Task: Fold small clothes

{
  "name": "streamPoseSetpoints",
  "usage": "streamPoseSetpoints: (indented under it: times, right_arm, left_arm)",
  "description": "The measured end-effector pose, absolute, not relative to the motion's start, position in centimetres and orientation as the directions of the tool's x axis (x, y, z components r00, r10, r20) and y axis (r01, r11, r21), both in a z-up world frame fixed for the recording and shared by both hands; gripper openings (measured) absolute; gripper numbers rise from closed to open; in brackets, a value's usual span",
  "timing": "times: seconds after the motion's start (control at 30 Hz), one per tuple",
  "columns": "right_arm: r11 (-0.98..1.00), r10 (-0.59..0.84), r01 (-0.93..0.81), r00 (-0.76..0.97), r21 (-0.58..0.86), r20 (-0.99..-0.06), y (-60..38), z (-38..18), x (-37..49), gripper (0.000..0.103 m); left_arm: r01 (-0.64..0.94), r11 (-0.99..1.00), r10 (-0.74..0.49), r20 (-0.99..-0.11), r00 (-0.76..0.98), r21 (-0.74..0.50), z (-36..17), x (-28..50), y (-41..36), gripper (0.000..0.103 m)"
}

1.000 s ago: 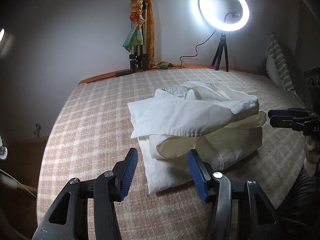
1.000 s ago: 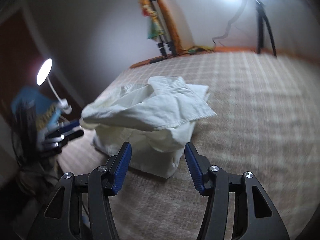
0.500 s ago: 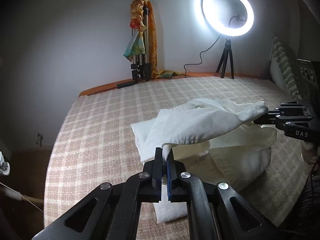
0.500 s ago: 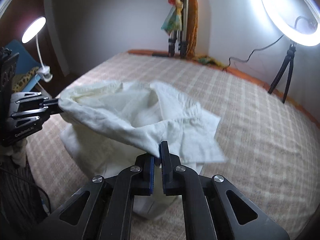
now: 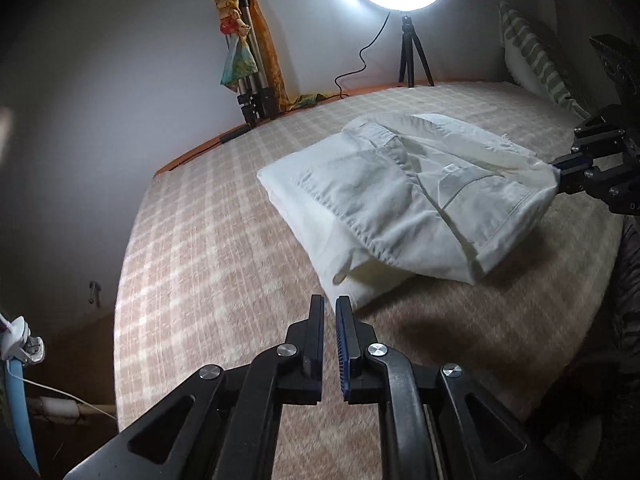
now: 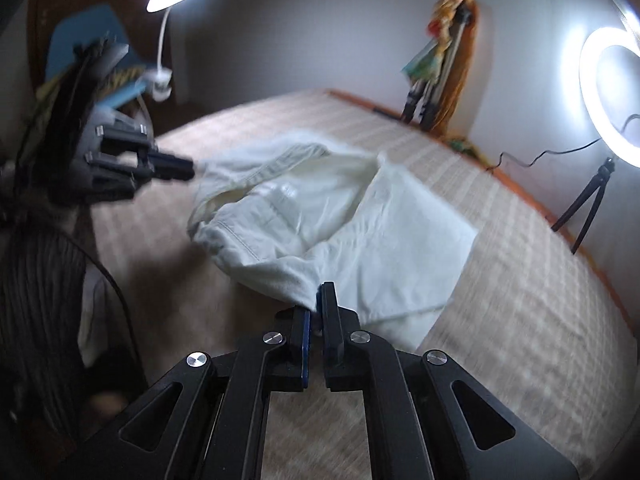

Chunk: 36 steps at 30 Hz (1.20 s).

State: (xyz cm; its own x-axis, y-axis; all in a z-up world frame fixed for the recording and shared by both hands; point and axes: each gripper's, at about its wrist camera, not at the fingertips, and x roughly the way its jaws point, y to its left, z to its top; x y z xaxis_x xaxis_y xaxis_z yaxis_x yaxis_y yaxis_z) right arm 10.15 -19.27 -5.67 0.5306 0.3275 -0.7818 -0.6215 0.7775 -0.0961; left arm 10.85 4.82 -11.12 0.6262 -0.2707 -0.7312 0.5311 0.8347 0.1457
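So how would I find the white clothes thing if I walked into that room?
Look at the big bed with the pink-and-cream checked blanket. Near its middle lies the white garment, half folded. It is the only white cloth on the blanket, with stitched seams and a small label, and the right hand-held gripper pinches one corner.

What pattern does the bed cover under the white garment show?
A beige-and-cream check on the bed cover, under the white garment; clearest in the left wrist view.

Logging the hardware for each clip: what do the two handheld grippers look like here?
Both the left gripper and right gripper are matte black plastic clamps with triangular cut-outs, silver round pivot screws and blue ribbed pads inside the fingers. The right one, seen from the left wrist camera, carries small white lettering. No cables are visible on them.
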Motion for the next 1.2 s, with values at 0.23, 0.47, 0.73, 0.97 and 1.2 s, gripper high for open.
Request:
streamPoseSetpoints:
  times: [0.23,0.47,0.73,0.97,1.2]
  right_arm:
    - [0.819,0.46,-0.56,0.512,0.124,-0.726,-23.5,-3.5,9.9,0.012]
    - [0.93,0.362,-0.265,0.539,0.255,-0.76,-27.4,-5.3,14.6,0.031]
    - [0.874,0.452,-0.387,0.421,0.295,-0.786,-24.9,-6.4,13.8,0.031]
    - [0.879,0.448,-0.414,0.543,0.238,-0.71,-26.2,-0.7,14.9,0.031]
    - [0.866,0.487,-0.399,0.535,0.301,-0.691,-22.3,-2.6,21.3,0.02]
  left_arm:
    - [0.473,0.879,-0.328,-0.657,0.679,0.051,-6.5,10.7,7.0,0.02]
    - [0.514,0.857,-0.396,-0.663,0.636,-0.019,-6.4,14.6,3.1,0.027]
    - [0.485,0.873,-0.322,-0.795,0.514,-0.04,-13.0,16.5,2.8,0.031]
    - [0.47,0.879,-0.373,-0.727,0.577,-0.078,-9.8,15.2,3.7,0.03]
    - [0.47,0.881,-0.374,-0.686,0.624,-0.053,-8.2,16.1,2.4,0.03]
